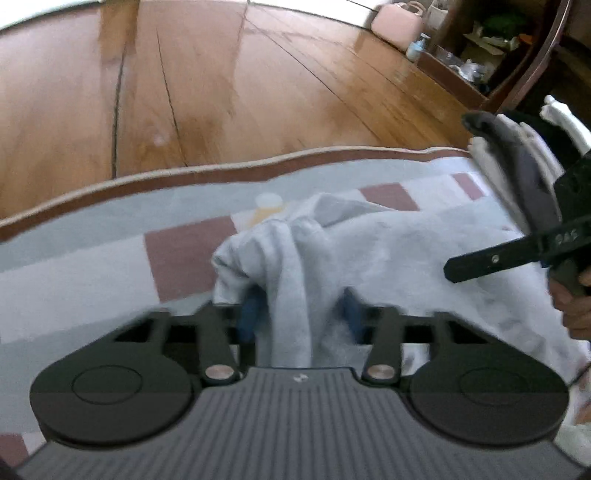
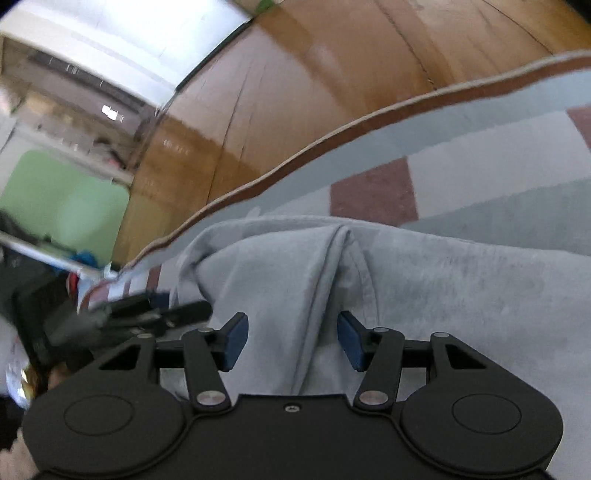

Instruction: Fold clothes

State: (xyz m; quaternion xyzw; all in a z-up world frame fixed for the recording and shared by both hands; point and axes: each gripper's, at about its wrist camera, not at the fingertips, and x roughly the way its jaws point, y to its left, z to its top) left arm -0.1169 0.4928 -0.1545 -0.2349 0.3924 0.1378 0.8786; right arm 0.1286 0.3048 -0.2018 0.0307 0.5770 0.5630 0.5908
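A light grey garment (image 1: 406,251) lies bunched on a checked mat (image 1: 92,266). In the left wrist view my left gripper (image 1: 301,314) has its blue pads (image 1: 249,314) wide apart, with a ridge of the grey cloth running between them. In the right wrist view my right gripper (image 2: 291,339) is also open, its blue pads (image 2: 236,341) on either side of a raised fold of the garment (image 2: 461,288). The right gripper also shows in the left wrist view (image 1: 517,254), over the garment's right side. The left gripper shows in the right wrist view (image 2: 162,314), blurred.
The mat (image 2: 480,166) has grey, white and dark red squares and a brown edge (image 1: 221,170). Wood floor (image 1: 258,92) lies beyond. A pile of folded clothes (image 1: 524,162) sits at the right. A pink bag (image 1: 399,26) and a cluttered shelf (image 1: 480,48) stand far right.
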